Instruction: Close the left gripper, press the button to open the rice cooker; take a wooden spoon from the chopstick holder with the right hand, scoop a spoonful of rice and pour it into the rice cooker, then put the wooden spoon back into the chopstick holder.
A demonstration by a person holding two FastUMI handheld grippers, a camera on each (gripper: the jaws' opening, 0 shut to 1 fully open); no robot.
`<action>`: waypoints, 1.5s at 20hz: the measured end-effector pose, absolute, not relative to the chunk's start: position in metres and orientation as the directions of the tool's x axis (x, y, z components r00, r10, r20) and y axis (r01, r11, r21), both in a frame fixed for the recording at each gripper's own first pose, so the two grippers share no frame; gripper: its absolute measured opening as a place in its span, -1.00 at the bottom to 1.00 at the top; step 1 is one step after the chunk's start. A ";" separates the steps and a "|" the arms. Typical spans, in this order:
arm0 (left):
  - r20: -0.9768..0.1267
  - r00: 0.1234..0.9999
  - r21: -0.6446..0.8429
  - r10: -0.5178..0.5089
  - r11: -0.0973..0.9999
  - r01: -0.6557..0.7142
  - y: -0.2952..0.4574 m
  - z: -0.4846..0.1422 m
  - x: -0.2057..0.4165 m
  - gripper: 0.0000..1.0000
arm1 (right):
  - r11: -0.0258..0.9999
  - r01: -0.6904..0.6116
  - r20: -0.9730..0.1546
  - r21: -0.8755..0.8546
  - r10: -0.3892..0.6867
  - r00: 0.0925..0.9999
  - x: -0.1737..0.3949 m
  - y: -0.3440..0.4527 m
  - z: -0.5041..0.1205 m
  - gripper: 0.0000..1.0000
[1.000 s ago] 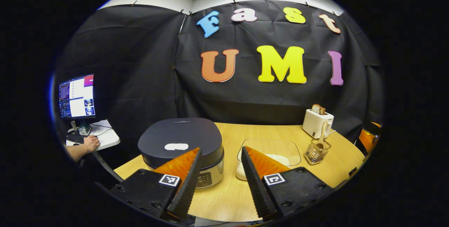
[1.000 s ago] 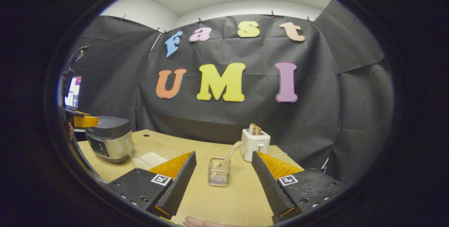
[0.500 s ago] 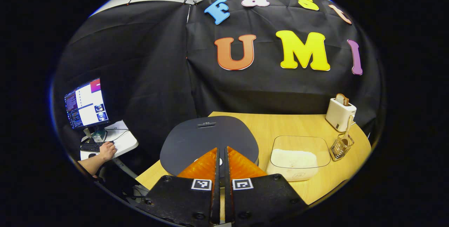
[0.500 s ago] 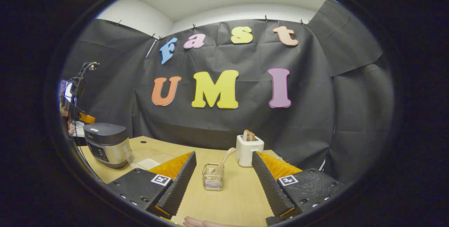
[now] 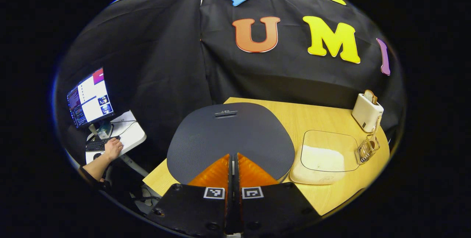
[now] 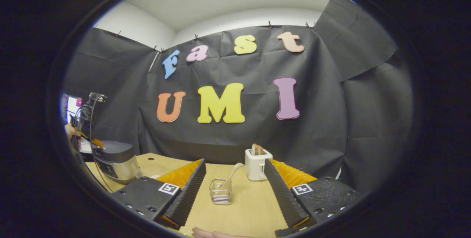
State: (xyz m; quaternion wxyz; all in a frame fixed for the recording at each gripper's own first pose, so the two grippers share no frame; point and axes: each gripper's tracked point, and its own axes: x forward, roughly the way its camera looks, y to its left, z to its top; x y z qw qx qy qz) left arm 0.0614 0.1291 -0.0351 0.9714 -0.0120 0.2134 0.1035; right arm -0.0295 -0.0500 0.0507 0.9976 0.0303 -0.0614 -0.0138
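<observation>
Pressed together with nothing between them, the two orange fingers of the left gripper (image 5: 232,156) are seen in the left gripper view over the front edge of the rice cooker (image 5: 230,137), whose dark lid is down; whether the tips touch it cannot be told. Just to the right of the cooker a clear container of rice (image 5: 323,157) is set on the wooden table (image 5: 316,114). Beside that, a wire chopstick holder (image 5: 366,149) is seen with the wooden spoon (image 5: 374,132) standing in it, and a white toaster (image 5: 367,111) is placed behind. Off the table to the left, a monitor (image 5: 89,98) is lit and a person's hand (image 5: 112,148) is laid on a keyboard.

In the right gripper view the right gripper (image 6: 233,166) is spread wide and empty above the table (image 6: 243,208). Between its fingers, farther off, the chopstick holder (image 6: 220,191) is framed, with the wooden spoon (image 6: 232,173) leaning up out of it toward the toaster (image 6: 257,163). The rice cooker (image 6: 116,160) is seen at far left, with the left gripper (image 6: 96,142) at its top.
</observation>
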 end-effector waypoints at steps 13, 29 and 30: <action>-0.385 0.875 0.128 0.294 0.956 -0.265 0.132 -0.041 0.056 -0.95 | 0.992 0.018 0.130 0.122 -0.034 0.991 -0.034 -0.063 0.055 0.89; 0.023 0.972 0.045 0.233 0.971 -0.234 0.106 0.092 0.005 0.68 | 0.997 0.026 0.010 0.075 -0.026 1.000 0.002 -0.042 0.008 0.92; 0.033 0.974 0.049 0.223 0.973 -0.224 0.102 0.088 0.001 0.73 | 0.997 0.013 -0.001 0.082 -0.013 1.000 0.006 -0.037 0.005 0.91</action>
